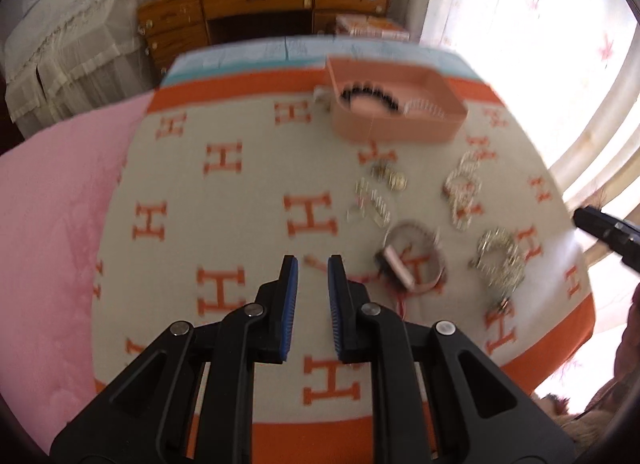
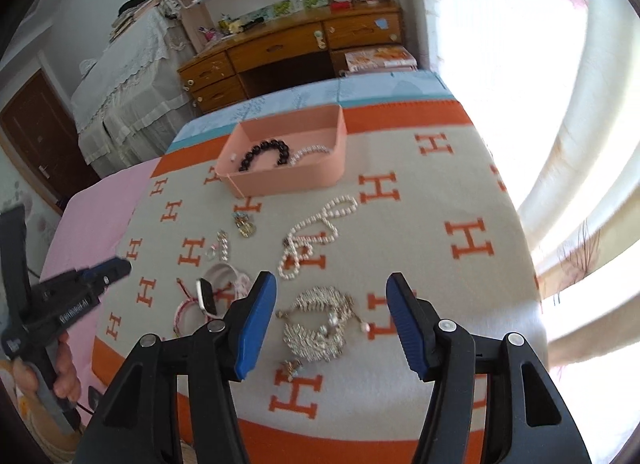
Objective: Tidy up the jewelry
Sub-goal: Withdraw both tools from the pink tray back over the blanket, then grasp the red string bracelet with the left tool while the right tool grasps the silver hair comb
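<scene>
A pink open box (image 2: pixel 288 179) stands at the far side of the H-patterned blanket (image 2: pixel 440 223) and holds a black bead bracelet (image 2: pixel 264 153) and a pearl bracelet (image 2: pixel 310 152). On the blanket lie a pearl necklace (image 2: pixel 316 236), a silver leaf necklace (image 2: pixel 320 324), a pink-banded watch (image 2: pixel 206 296), a small chain (image 2: pixel 222 248) and a gold piece (image 2: pixel 244 225). My right gripper (image 2: pixel 332 284) is open, hovering above the silver necklace with nothing between its pads. My left gripper (image 1: pixel 313 264) is shut and empty, over bare blanket left of the watch (image 1: pixel 396 264).
A pink bedspread (image 1: pixel 52 223) lies left of the blanket. Beyond the bed stand a wooden desk (image 2: pixel 280 47) and a lace-covered piece of furniture (image 2: pixel 120 75). Bright curtains (image 2: pixel 560 103) fill the right side. A hand (image 2: pixel 66 368) holds the left gripper's handle.
</scene>
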A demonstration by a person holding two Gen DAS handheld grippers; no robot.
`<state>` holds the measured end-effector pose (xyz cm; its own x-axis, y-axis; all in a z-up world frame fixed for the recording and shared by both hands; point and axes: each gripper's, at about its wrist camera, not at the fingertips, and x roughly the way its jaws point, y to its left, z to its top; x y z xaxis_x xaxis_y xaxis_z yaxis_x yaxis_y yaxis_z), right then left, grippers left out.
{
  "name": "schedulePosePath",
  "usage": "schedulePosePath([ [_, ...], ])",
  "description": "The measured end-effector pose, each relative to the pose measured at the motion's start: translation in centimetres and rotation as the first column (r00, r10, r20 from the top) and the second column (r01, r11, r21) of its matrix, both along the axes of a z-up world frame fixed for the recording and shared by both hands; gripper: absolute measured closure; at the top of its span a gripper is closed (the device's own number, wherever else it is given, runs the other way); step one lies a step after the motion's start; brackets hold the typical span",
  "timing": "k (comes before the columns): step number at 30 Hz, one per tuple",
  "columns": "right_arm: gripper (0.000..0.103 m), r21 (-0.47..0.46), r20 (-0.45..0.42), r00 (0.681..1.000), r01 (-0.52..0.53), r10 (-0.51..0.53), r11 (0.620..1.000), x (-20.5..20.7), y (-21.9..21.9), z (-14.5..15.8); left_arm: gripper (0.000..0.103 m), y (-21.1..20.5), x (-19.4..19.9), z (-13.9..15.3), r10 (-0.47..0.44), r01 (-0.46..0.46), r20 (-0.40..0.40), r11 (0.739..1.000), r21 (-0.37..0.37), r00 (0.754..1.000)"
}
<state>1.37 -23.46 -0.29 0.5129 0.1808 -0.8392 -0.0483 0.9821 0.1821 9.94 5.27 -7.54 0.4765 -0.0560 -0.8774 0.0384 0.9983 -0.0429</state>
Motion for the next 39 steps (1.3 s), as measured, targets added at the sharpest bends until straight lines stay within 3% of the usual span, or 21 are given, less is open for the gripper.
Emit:
schedulePosePath([
  [4,0.045,0.071,-0.104,0.994,0.048,-0.040,0.996,-0.3,-2.4,-2.6,0.090,-0.2,-0.5,-4.2,0.000,-0.007,-0.133,0.999,-0.051,0.991],
  [6,0.045,0.111,-0.148,0.986,0.092,-0.075,0.990,-0.3,-3.5,-3.7,0.090,-0.2,-0.8,-5.3,0.016,-0.028,-0.157,0.997,-0.076,0.987],
  [9,0.046,0.145,-0.203,0.972,0.146,-0.115,0.979,0.1,-4.1,-5.4,0.090,-0.5,-1.3,-5.7,0.016,-0.031,-0.155,0.995,-0.098,0.988],
  [13,0.066,0.178,-0.296,0.949,0.162,-0.104,0.970,1.1,-3.8,-8.0,0.090,-1.1,-1.7,-5.3,0.009,-0.020,-0.124,0.996,-0.085,0.992],
  [16,0.070,0.186,-0.336,0.936,0.177,-0.106,0.967,1.5,-3.7,-9.5,0.090,-1.3,-1.7,-5.0,0.009,-0.019,-0.118,0.996,-0.087,0.993],
  [23,0.072,0.150,-0.333,0.936,0.169,-0.111,0.974,2.5,-2.0,-10.0,0.090,-0.5,-1.7,-5.5,0.030,-0.044,-0.128,0.993,-0.108,0.991],
  [29,0.082,0.164,-0.381,0.919,0.177,-0.104,0.970,3.7,-1.4,-11.5,0.090,0.2,-1.6,-5.8,0.036,-0.052,-0.129,0.992,-0.118,0.991],
  [31,0.087,0.132,-0.373,0.922,0.166,-0.106,0.977,4.2,-0.9,-11.5,0.090,0.4,-1.6,-5.8,0.038,-0.054,-0.128,0.991,-0.121,0.991],
  [39,0.088,-0.029,-0.333,0.940,0.068,-0.074,0.997,5.3,2.0,-11.2,0.090,1.1,-1.2,-6.0,0.051,-0.068,-0.131,0.989,-0.129,0.990],
])
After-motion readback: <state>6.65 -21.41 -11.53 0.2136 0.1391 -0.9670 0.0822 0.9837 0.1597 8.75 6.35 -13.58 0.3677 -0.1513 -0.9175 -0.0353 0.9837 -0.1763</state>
